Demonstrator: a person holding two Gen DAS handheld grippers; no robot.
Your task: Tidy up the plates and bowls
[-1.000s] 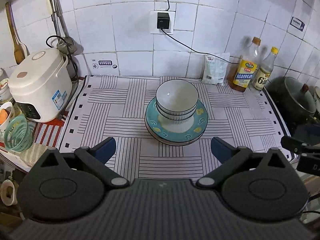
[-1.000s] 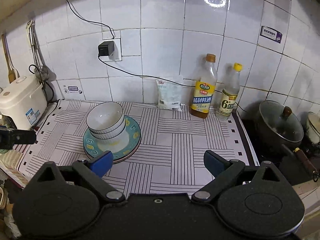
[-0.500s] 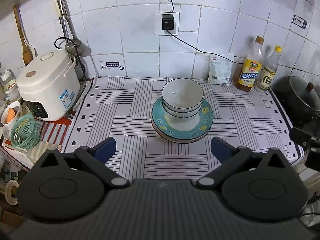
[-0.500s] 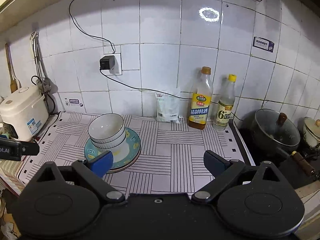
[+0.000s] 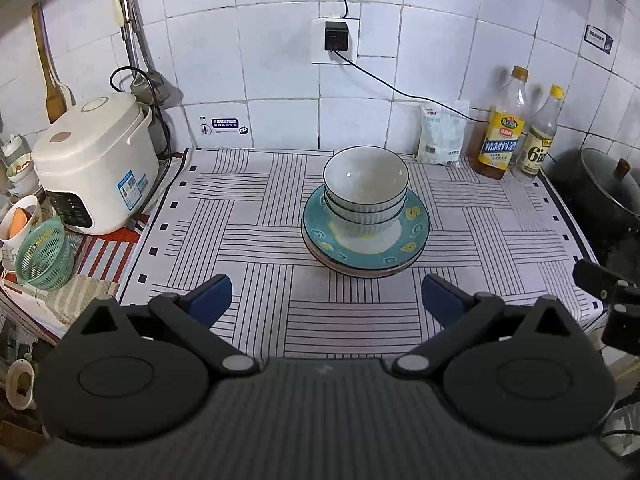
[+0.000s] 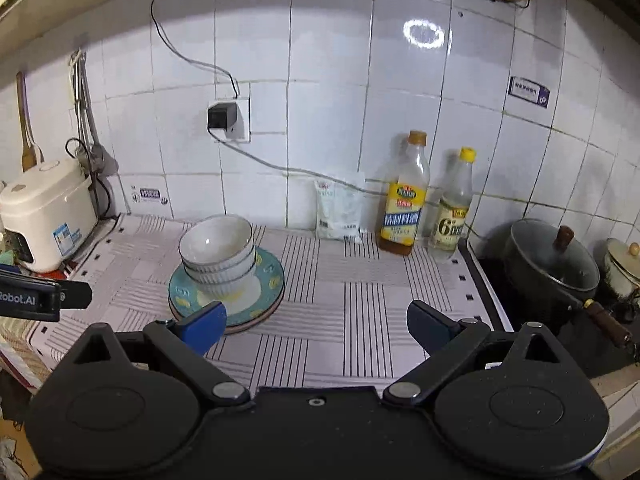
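On the striped mat (image 5: 248, 216), nested bowls (image 5: 366, 188) sit on stacked plates (image 5: 366, 246). Left gripper (image 5: 326, 294) and right gripper (image 6: 316, 326) hover level before them, spread wide, empty.

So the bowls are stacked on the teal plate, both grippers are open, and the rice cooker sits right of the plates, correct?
Not quite. The left wrist view shows the rice cooker left of the plates, not right. The rest holds: the bowls are stacked on the teal plate, and the left gripper and right gripper are open.
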